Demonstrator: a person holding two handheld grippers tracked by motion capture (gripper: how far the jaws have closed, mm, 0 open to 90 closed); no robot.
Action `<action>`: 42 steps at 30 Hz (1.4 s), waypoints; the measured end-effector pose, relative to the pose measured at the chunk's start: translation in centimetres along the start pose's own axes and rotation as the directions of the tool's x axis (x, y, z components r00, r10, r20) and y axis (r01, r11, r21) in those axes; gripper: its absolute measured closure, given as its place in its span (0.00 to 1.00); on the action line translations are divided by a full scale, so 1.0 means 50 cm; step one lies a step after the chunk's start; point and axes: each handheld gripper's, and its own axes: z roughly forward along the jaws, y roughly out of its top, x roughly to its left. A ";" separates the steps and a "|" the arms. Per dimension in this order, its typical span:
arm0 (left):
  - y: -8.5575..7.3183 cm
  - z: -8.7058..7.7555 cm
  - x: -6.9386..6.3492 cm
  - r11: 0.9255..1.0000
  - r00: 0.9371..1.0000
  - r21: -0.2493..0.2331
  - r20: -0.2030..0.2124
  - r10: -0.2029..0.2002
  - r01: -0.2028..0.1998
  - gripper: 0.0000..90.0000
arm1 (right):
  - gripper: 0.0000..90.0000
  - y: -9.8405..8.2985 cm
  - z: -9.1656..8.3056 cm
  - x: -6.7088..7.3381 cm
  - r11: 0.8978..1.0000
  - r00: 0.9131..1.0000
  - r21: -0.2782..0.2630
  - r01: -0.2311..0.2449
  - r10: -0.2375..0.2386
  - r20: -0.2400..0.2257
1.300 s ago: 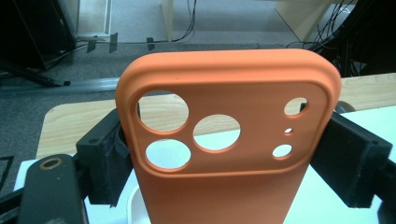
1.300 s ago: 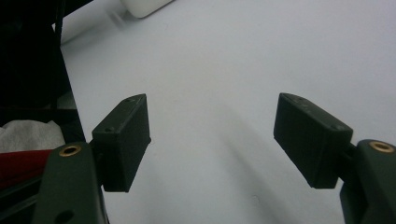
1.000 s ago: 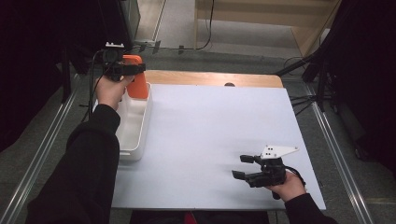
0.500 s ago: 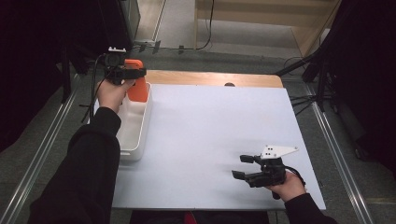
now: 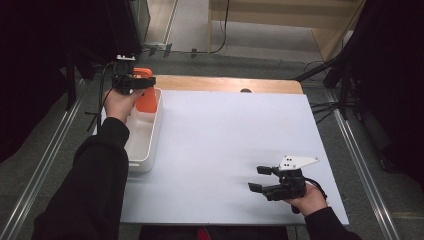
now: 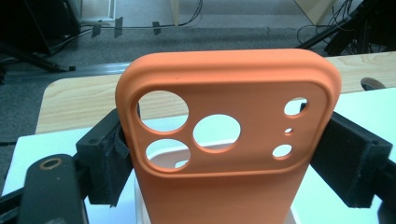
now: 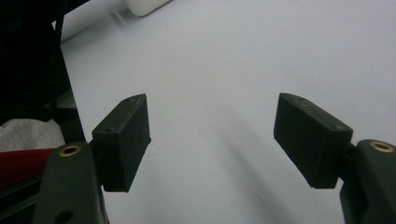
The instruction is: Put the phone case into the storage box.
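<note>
Orange soft-rubber phone case [image 6: 224, 154], with a raised camera panel pierced by three large round holes and three small ones, stands upright between the fingers [image 6: 105, 158] of the left gripper [image 5: 136, 82]. Both black pads pinch its long side edges, one on each flank, with the camera end uppermost. In the high view the case [image 5: 146, 97] sits at about ten o'clock on the white tabletop [image 5: 225, 145], held above the far end of a white rectangular plastic tray [image 5: 147, 142] that lies along the tabletop's left edge. Through the case's lower holes in the left gripper view, the tray's pale rim [image 6: 163, 158] shows just beneath. Whether the case's bottom edge touches the tray cannot be told.

The person's left hand [image 5: 117, 102], in a black sleeve [image 5: 95, 175], wraps the gripper's handle from below.

At about five o'clock the right gripper [image 5: 260, 179] rests low over the tabletop, pointing toward nine o'clock, held by the right hand [image 5: 307, 197], with a grey three-cornered plate [image 5: 295, 162] on top. Its fingers [image 7: 123, 140] are spread wide apart with bare white tabletop [image 7: 210, 93] between them and nothing in their grasp. A corner of the tray [image 7: 144, 5] appears at twelve o'clock in the right gripper view.
</note>
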 end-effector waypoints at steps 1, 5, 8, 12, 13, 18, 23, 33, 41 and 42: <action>-0.001 0.001 0.000 1.000 1.000 0.002 -0.001 0.002 -0.002 0.18 | 0.29 0.000 0.000 0.000 1.000 1.000 0.000 0.000 0.000 0.000; -0.005 0.004 -0.001 1.000 1.000 0.005 0.000 -0.002 0.002 0.18 | 0.29 0.000 0.001 0.000 1.000 1.000 -0.001 0.001 -0.001 -0.002; -0.010 0.008 -0.002 1.000 1.000 0.014 -0.002 0.008 -0.007 0.18 | 0.29 0.000 0.001 0.001 1.000 1.000 -0.001 0.000 0.000 -0.002; -0.015 0.013 -0.003 1.000 1.000 0.015 0.000 0.005 -0.005 0.18 | 0.29 0.000 0.001 0.000 1.000 1.000 0.000 0.000 0.000 -0.002; -0.016 0.014 -0.004 1.000 1.000 0.016 -0.001 0.006 -0.006 0.18 | 0.29 0.000 0.001 0.001 1.000 1.000 0.000 -0.001 0.001 -0.002; -0.024 0.019 -0.003 1.000 1.000 0.015 -0.007 0.006 -0.006 0.17 | 0.29 0.000 0.001 0.001 1.000 1.000 0.001 0.001 -0.001 -0.001; -0.033 0.024 -0.003 1.000 1.000 0.026 -0.003 0.009 -0.009 0.17 | 0.29 0.000 0.001 0.000 1.000 1.000 0.000 0.002 -0.002 -0.001; -0.050 0.033 -0.005 0.999 1.000 0.043 -0.017 0.022 -0.021 0.17 | 0.29 0.000 0.002 0.001 1.000 1.000 0.006 -0.001 0.001 -0.005; -0.056 0.039 -0.005 0.998 0.999 0.055 -0.037 0.033 -0.031 0.17 | 0.29 0.000 0.002 0.000 1.000 1.000 0.003 0.002 -0.002 0.003; -0.056 0.039 -0.005 0.998 0.999 0.054 -0.035 0.034 -0.032 0.17 | 0.29 0.000 0.002 0.000 1.000 1.000 0.002 0.002 -0.002 0.003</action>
